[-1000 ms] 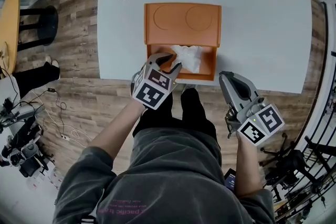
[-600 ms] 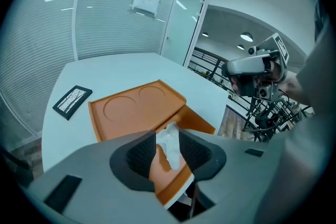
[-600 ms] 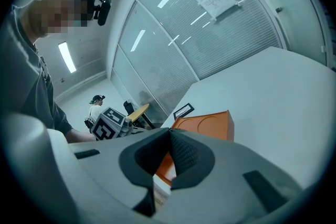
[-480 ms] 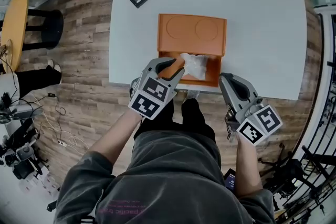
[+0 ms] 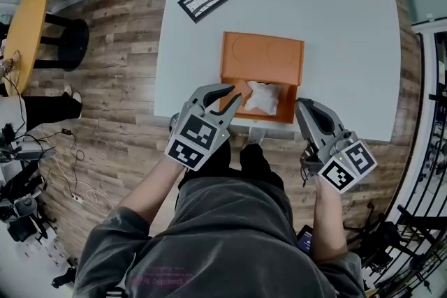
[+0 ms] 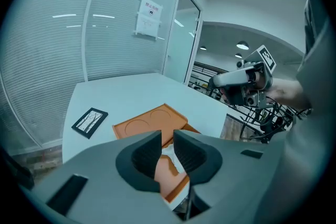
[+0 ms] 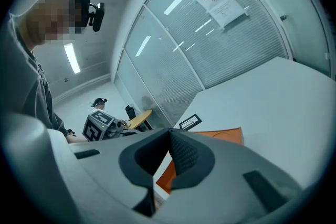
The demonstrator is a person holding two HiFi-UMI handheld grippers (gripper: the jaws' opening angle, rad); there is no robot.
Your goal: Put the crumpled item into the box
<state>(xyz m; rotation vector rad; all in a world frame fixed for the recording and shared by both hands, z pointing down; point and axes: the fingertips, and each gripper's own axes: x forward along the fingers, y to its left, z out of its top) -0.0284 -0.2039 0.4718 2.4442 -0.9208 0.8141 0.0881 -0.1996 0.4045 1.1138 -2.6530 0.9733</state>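
Note:
An orange box stands open at the white table's near edge, its lid lying flat behind it. The crumpled white item lies inside the box, touched by neither gripper. My left gripper hovers over the box's near-left corner; its jaws have just been closing, a narrow gap remains and nothing is between them. In the left gripper view the box and the white item show below the jaws. My right gripper is shut and empty, just right of the box at the table's edge.
A small black-framed picture lies on the white table at the back left. The wooden floor and a round yellow table are to the left. Cables and equipment lie on the floor at the lower left.
My left gripper has lifted up and back out of the box and its jaws have narrowed. The crumpled item stays in the box. My right gripper has risen slightly.

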